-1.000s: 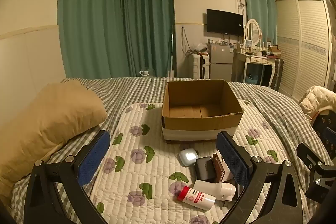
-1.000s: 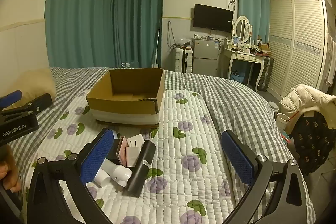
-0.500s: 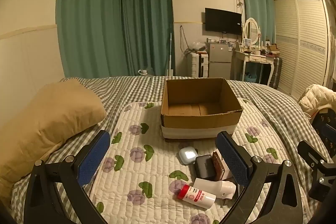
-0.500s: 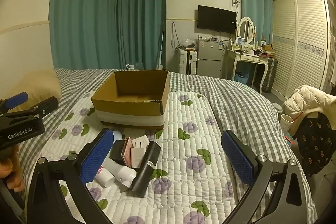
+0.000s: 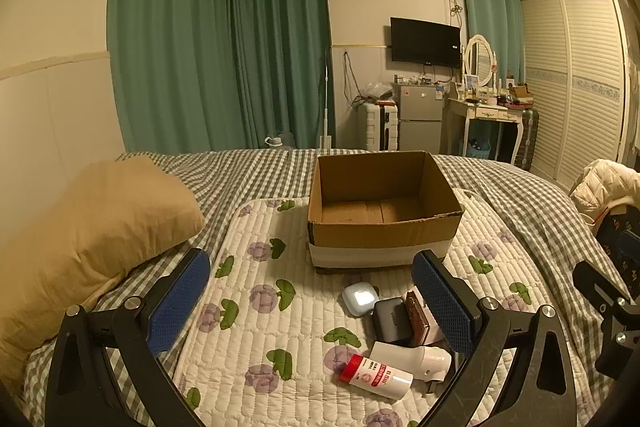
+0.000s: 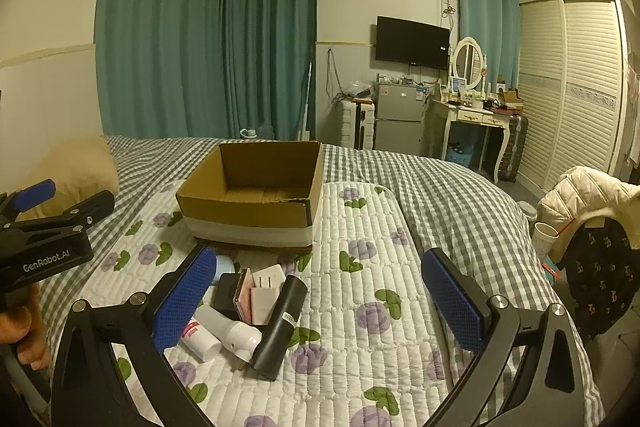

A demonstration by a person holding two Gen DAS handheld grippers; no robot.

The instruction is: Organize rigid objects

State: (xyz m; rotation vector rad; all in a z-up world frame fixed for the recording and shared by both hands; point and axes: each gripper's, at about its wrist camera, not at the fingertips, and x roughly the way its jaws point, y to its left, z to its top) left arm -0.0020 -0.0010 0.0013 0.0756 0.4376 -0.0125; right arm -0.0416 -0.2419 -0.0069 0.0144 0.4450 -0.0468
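An open cardboard box [image 5: 380, 203] [image 6: 256, 195] stands empty on a quilted floral mat [image 5: 256, 327] [image 6: 360, 307] on the bed. In front of it lies a heap of small items: a white earbud case [image 5: 359, 299], a black charger block [image 5: 392, 321] [image 6: 228, 293], a white bottle with a red cap [image 5: 376, 375] [image 6: 200, 339], a white tube [image 5: 412, 357] [image 6: 232, 331], a black cylinder [image 6: 282, 323] and a white plug [image 6: 266, 289]. My left gripper [image 5: 310, 303] hovers open just before the heap. My right gripper [image 6: 320, 301] is open too, above the heap's right side. Neither holds anything.
A tan pillow [image 5: 92, 227] lies on the left of the checked bedspread [image 5: 520, 203]. A hand [image 6: 20, 331] holds the left gripper's handle. A chair with a white jacket [image 6: 588, 191] stands to the right of the bed. Dresser, fridge and wardrobe line the far wall.
Both cameras shifted slightly, with the right gripper drifting left so the heap sits more between its fingers. Both grippers stayed open, and no object moved.
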